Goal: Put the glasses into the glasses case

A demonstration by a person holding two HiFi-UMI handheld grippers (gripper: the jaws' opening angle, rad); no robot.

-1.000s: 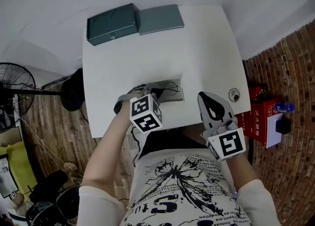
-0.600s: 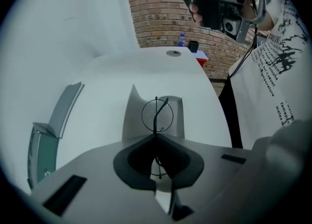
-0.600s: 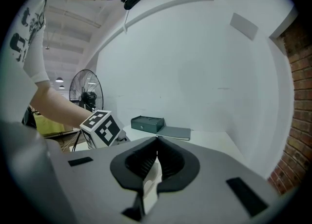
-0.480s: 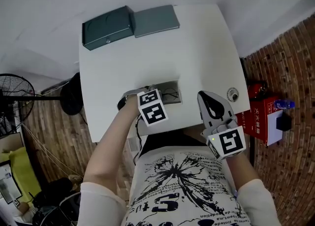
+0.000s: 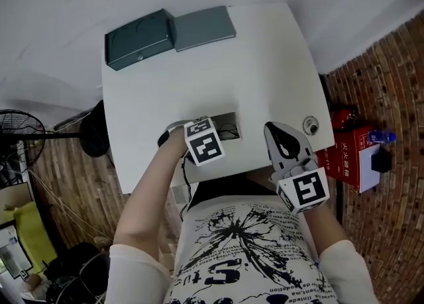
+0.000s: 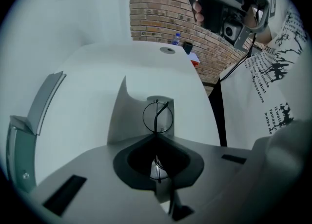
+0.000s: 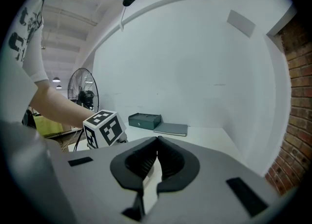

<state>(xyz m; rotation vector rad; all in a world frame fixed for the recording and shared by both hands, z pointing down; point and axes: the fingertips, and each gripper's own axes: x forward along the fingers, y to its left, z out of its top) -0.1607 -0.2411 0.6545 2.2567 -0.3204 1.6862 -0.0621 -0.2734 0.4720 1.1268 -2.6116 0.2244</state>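
Note:
Thin black wire glasses (image 6: 157,117) with round lenses stick out from the jaws of my left gripper (image 6: 157,137), which is shut on their frame and points steeply down at the white table (image 5: 265,64). In the head view this left gripper (image 5: 224,124) and the glasses (image 5: 230,128) are near the table's front edge. The dark green glasses case (image 5: 139,39) lies open at the far left corner, its grey lid (image 5: 204,26) flat beside it. My right gripper (image 5: 271,129) hovers at the front right, shut and holding nothing. The right gripper view shows the right gripper (image 7: 157,145) with the case (image 7: 145,120) far ahead.
A round metal grommet (image 5: 310,125) sits in the table near its right edge. On the brick floor to the right are a red box (image 5: 348,157) and a blue bottle (image 5: 381,138). A standing fan (image 5: 20,137) is on the left.
My left gripper has tipped downward and sunk toward the table with the glasses still in it. The right gripper has stayed where it was.

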